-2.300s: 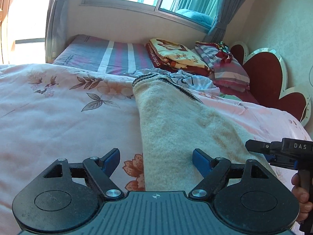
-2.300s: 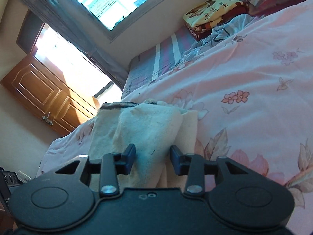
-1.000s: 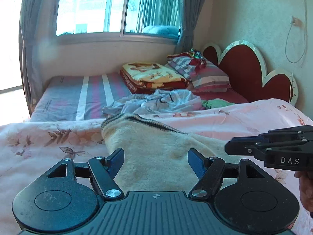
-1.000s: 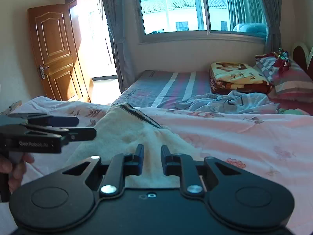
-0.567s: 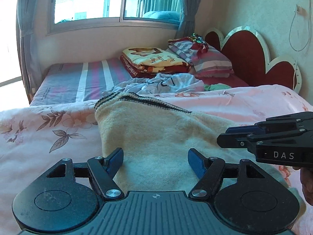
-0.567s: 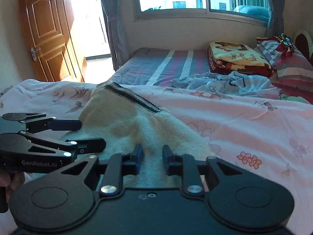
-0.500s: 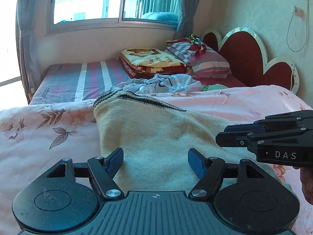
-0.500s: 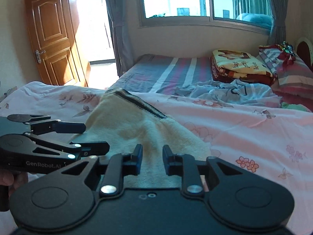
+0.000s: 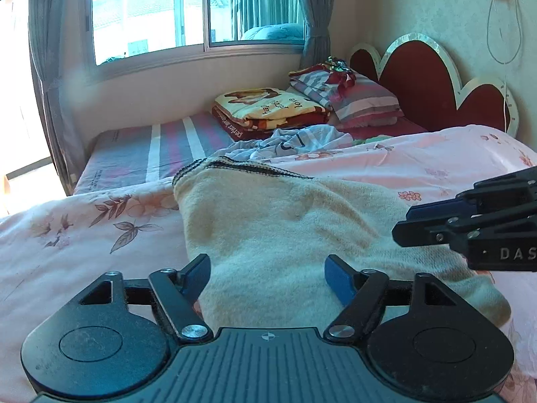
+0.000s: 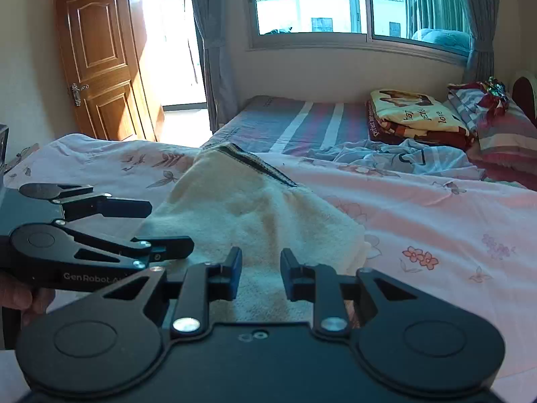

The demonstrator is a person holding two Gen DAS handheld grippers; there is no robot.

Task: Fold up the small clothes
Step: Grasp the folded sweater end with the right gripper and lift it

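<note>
A cream fleece garment (image 9: pixel 285 231) with a dark striped hem lies flat on the pink floral bedspread (image 9: pixel 84 235); it also shows in the right wrist view (image 10: pixel 248 215). My left gripper (image 9: pixel 266 270) is open wide and empty, just above the garment's near end. My right gripper (image 10: pixel 260 270) is open with a narrower gap, empty, over the garment's near right part. Each gripper shows in the other's view: the right one (image 9: pixel 470 228) at the right edge, the left one (image 10: pixel 100 235) at the left.
A crumpled pale blue garment (image 9: pixel 295 142) lies beyond the cream one. Folded blankets (image 9: pixel 268 107) and striped pillows (image 9: pixel 355 97) are stacked by the red heart headboard (image 9: pixel 426 87). A wooden door (image 10: pixel 100 63) stands at the left, a window behind.
Both grippers have risen slightly and steadied over the garment. The right gripper's jaws have opened a little wider. The garment lies still.
</note>
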